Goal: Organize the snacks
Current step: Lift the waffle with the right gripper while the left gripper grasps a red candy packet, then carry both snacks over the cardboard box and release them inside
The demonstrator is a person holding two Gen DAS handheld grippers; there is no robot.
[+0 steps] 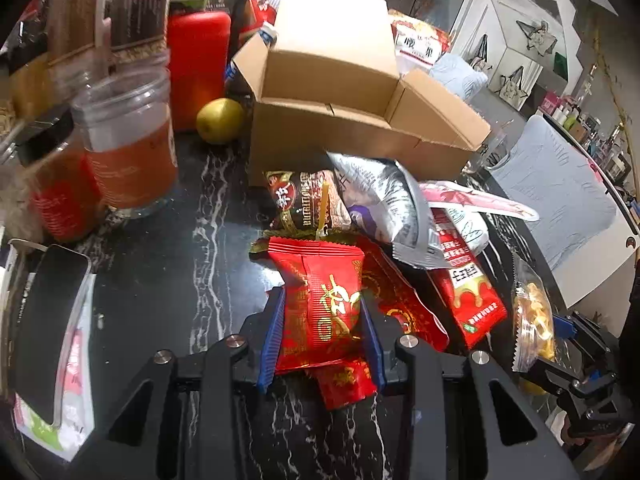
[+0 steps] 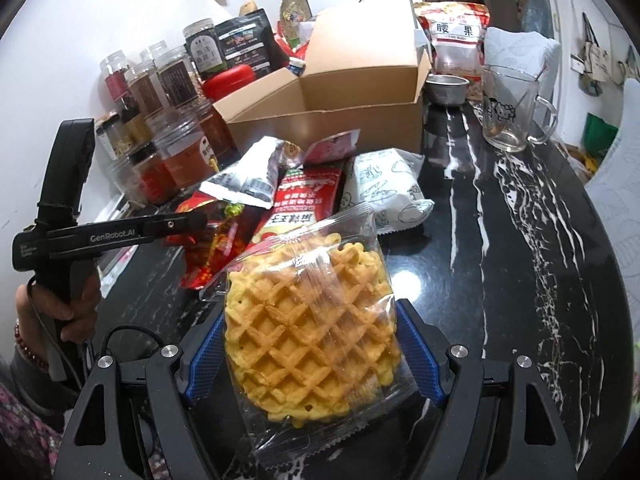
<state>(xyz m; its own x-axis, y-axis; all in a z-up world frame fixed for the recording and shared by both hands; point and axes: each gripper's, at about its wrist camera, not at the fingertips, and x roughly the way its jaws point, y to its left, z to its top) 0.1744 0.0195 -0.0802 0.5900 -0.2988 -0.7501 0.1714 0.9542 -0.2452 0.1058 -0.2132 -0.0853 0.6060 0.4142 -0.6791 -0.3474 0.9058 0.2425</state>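
In the left wrist view my left gripper (image 1: 322,308) is shut on a red snack packet with gold characters (image 1: 324,292), its blue pads pressing both sides. More red packets (image 1: 400,300), a brown packet (image 1: 304,200) and a silver bag (image 1: 384,200) are piled behind it. In the right wrist view my right gripper (image 2: 310,316) is shut on a clear packet of yellow waffle crisps (image 2: 312,336), held above the table. An open cardboard box (image 2: 320,120) stands behind the pile. My left gripper (image 2: 192,222) reaches into the pile from the left, held by a hand (image 2: 60,300).
Several plastic jars (image 1: 128,140), a red container (image 1: 198,68) and a yellow fruit (image 1: 220,120) stand left of the box. A glass mug (image 2: 512,108), a metal bowl (image 2: 446,88) and a cashew bag (image 2: 456,40) sit to its right on the black marble table (image 2: 500,260).
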